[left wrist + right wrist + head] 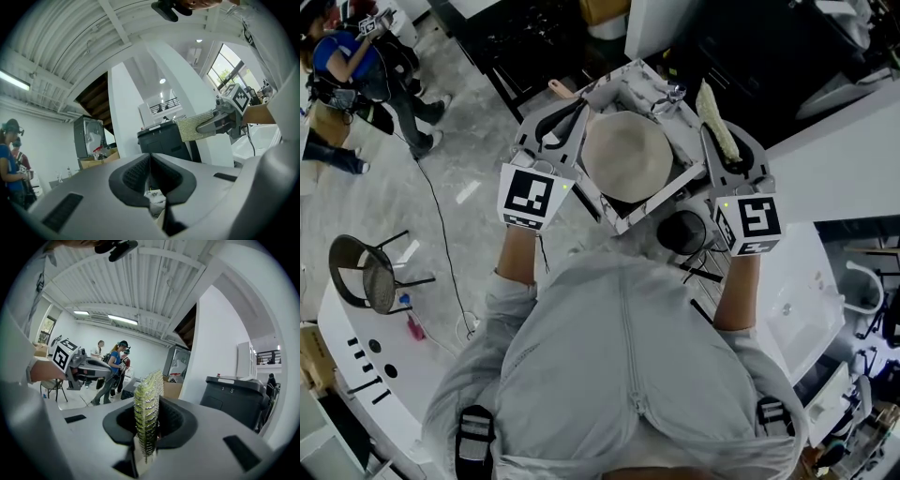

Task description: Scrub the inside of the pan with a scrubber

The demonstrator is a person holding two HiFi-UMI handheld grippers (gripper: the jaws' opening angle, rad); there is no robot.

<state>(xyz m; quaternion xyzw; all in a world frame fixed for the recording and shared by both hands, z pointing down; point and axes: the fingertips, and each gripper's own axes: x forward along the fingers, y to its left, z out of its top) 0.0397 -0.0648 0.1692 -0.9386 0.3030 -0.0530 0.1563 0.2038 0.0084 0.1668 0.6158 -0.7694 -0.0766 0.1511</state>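
A round beige pan [627,155] lies in a marbled white sink [649,208] ahead of me in the head view. My left gripper [577,107] is held up at the pan's left, jaws closed together with nothing between them [150,161]. My right gripper [706,133] is held up at the pan's right, shut on a yellow-green mesh scrubber [717,122] that stands up edge-on between its jaws [146,413]. Both grippers point up and away from the pan. The left gripper view shows the right gripper [220,120] with the scrubber [193,127].
A black round object [682,231] sits just in front of the sink. A faucet [669,94] stands at its far rim. A chair [367,272] and a white counter [352,361] are at left, and people [342,70] stand at far left. A dark bin [164,139] stands beyond.
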